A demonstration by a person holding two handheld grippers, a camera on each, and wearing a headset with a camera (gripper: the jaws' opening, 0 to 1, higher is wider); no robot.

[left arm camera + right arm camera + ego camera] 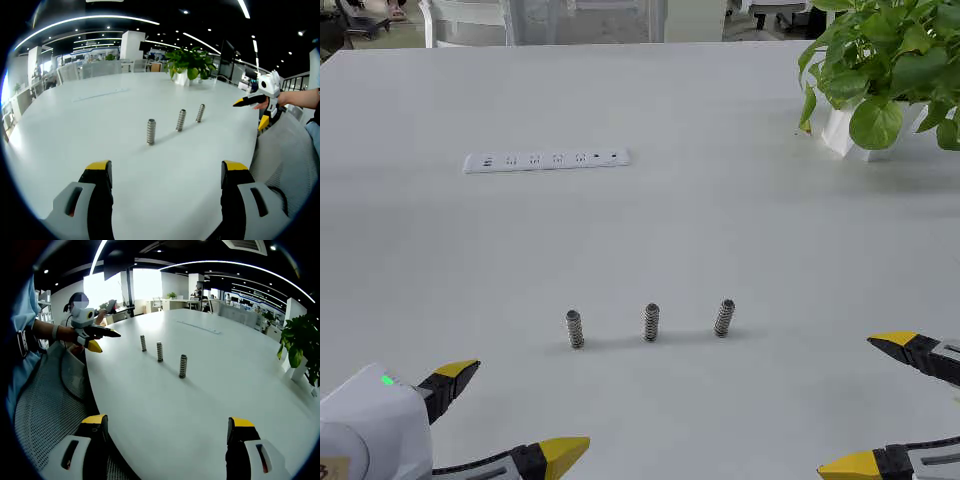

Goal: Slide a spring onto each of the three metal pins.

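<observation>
Three upright pins stand in a row on the white table, each wrapped in a coiled spring: the left one [575, 328] [151, 131] [143, 343], the middle one [651, 322] [180, 120] [159, 351] and the right one [724, 317] [200, 113] [183, 366]. My left gripper [505, 412] [166, 170] hovers open at the near left edge, nothing between its yellow-tipped jaws. My right gripper [880, 402] [168, 423] stands open at the near right, also empty. Each gripper is well short of the pins. The right gripper [252, 112] shows at the right of the left gripper view, the left gripper [97, 338] at the left of the right gripper view.
A white power strip [547, 159] lies flat farther back on the left. A potted green plant [880, 70] in a white pot stands at the far right corner. The near table edge runs just under both grippers. Chairs stand beyond the table's far edge.
</observation>
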